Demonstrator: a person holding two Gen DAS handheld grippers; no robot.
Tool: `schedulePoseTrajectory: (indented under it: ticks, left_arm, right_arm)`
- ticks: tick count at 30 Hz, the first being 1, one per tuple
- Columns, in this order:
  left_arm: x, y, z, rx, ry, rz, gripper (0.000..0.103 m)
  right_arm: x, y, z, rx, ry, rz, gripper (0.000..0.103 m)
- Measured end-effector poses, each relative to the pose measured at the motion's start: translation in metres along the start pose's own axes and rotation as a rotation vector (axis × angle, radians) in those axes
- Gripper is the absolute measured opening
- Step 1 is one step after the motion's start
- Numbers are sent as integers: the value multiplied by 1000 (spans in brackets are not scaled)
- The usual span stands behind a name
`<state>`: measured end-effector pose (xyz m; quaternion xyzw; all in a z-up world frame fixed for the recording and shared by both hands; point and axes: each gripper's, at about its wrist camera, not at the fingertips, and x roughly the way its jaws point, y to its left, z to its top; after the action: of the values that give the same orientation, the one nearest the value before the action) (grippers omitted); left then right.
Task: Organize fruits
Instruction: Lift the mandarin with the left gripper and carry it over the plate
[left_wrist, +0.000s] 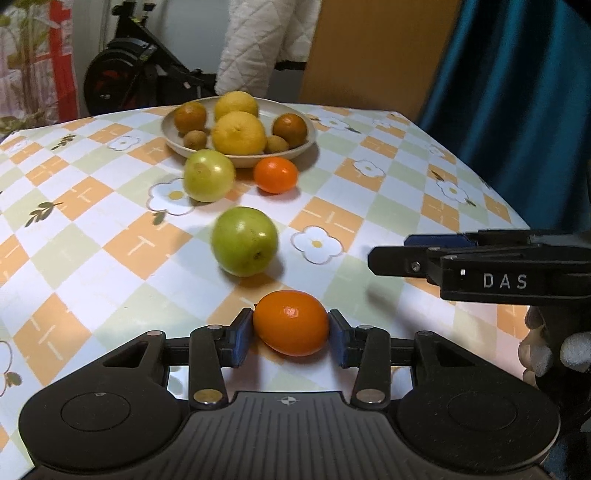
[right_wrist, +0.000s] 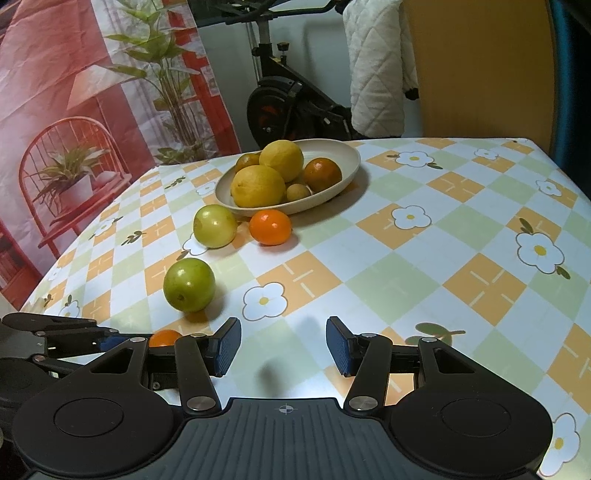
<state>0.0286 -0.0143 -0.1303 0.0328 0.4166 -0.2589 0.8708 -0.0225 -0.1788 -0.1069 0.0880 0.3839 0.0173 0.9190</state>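
A small orange (left_wrist: 291, 322) sits pinched between the left hand-held gripper (left_wrist: 291, 334) pads.

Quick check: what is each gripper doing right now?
Left gripper: closed on the orange resting on the table.
Right gripper: open, nothing between its fingers.

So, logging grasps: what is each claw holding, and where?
Left claw pinches the near orange across its two ends; right claw holds nothing.
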Motion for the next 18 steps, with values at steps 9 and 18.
schedulePoseTrajectory:
  ticks: [9, 18]
  left_arm:
    - [-16, 22, 8, -89, -73, 21, 45]
    - [-28, 50, 29, -179, -150, 74, 45]
  right_arm:
    - [13, 7, 14, -62, -13, -23, 48]
    - [39, 17, 40, -121, -31, -28, 48]
